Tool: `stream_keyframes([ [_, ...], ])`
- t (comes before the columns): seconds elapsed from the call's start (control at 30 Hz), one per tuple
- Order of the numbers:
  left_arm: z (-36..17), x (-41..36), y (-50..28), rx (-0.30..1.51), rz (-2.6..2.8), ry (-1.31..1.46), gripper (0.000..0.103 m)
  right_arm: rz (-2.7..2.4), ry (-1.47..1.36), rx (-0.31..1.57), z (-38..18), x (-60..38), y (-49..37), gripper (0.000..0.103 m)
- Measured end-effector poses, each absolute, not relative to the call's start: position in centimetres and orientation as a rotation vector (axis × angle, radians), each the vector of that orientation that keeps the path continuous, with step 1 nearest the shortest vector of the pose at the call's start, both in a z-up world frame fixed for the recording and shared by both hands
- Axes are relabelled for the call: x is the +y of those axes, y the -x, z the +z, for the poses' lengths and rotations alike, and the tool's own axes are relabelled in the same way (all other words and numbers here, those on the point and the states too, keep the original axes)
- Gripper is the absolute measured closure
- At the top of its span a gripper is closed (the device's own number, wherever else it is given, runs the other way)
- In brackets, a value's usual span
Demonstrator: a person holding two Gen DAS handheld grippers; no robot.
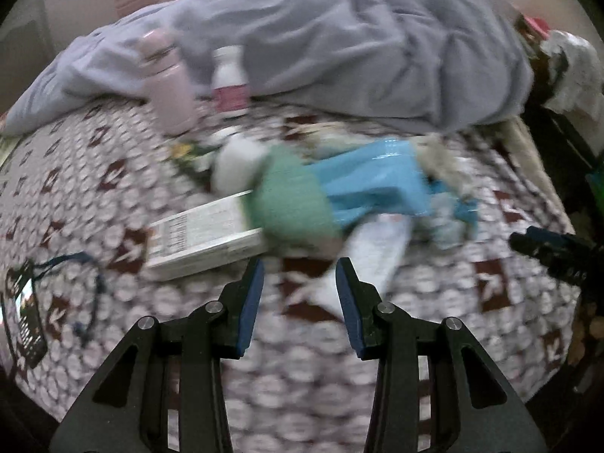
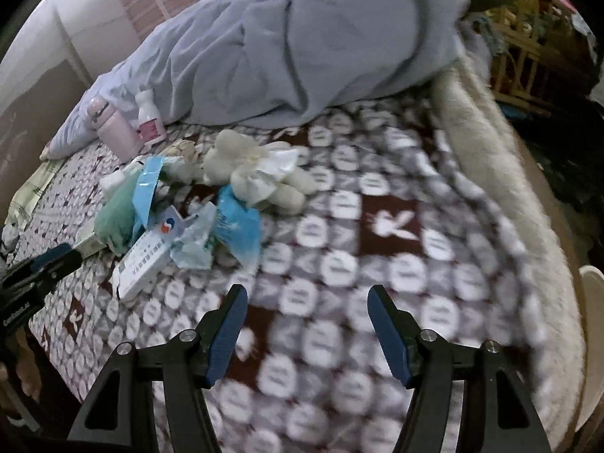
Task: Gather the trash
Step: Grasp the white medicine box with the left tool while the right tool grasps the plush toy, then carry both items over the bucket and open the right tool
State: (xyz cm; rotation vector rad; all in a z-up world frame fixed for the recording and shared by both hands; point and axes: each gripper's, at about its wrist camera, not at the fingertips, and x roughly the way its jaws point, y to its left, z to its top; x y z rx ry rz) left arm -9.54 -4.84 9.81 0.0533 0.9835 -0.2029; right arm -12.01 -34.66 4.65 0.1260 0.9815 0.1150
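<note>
A pile of trash lies on the patterned bed cover (image 2: pixel 339 264): a blue plastic wrapper (image 1: pixel 373 181), a green bag (image 1: pixel 290 204), a white medicine box (image 1: pixel 204 238), a second white box (image 2: pixel 145 260) and crumpled white tissues (image 2: pixel 260 177). My left gripper (image 1: pixel 300 275) is open and empty, just short of the green bag and the box. My right gripper (image 2: pixel 307 302) is open and empty over bare cover, to the right of the pile. The left gripper also shows at the left edge of the right wrist view (image 2: pixel 41 264).
A pink flask (image 1: pixel 170 83) and a white bottle with a pink label (image 1: pixel 230 83) stand against a rumpled grey duvet (image 1: pixel 339 45) at the back. A black remote with a cord (image 1: pixel 26 317) lies at the left. The bed's edge runs down the right (image 2: pixel 509 173).
</note>
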Motion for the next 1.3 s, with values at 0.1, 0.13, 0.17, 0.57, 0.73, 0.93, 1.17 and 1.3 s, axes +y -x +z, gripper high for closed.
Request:
stream_keyframes([
  [0.1, 9.3, -3.0, 8.7, 1.003, -0.165, -0.023, 0.065, 0.126, -0.118, 0.979, 4.6, -33.6, 10.8, 0.039],
  [0.13, 9.1, -2.3, 8.4, 1.011, -0.158, -0.009, 0.065, 0.123, -0.113, 0.974, 4.7, -33.4, 10.2, 0.039],
  [0.17, 9.0, -1.8, 8.1, 1.016, -0.155, 0.006, 0.065, 0.115, -0.107, 0.966, 4.9, -33.4, 9.8, 0.039],
  [0.57, 8.6, -4.7, 7.7, 1.07, -0.425, 0.062, 0.065, 0.191, 0.09, 1.007, 3.7, -31.4, 0.1, 0.033],
  [0.73, 7.2, -8.4, 7.2, 1.093, -0.511, 0.011, 0.059, 0.267, -0.036, 1.028, 2.5, -32.4, -0.8, 0.051],
  [0.93, 5.6, -12.7, 6.0, 1.068, -0.493, -0.143, 0.056, 0.251, -0.082, 0.952, 4.7, -34.2, 1.7, 0.068],
  [1.17, 3.8, -14.8, 4.7, 1.096, -0.457, -0.251, 0.05, 0.187, -0.146, 0.882, 7.3, -37.3, 5.2, 0.068],
  [1.3, 4.6, -14.1, 5.5, 1.116, -0.476, -0.18, 0.054, 0.174, -0.185, 0.849, 8.2, -38.7, 7.7, 0.068],
])
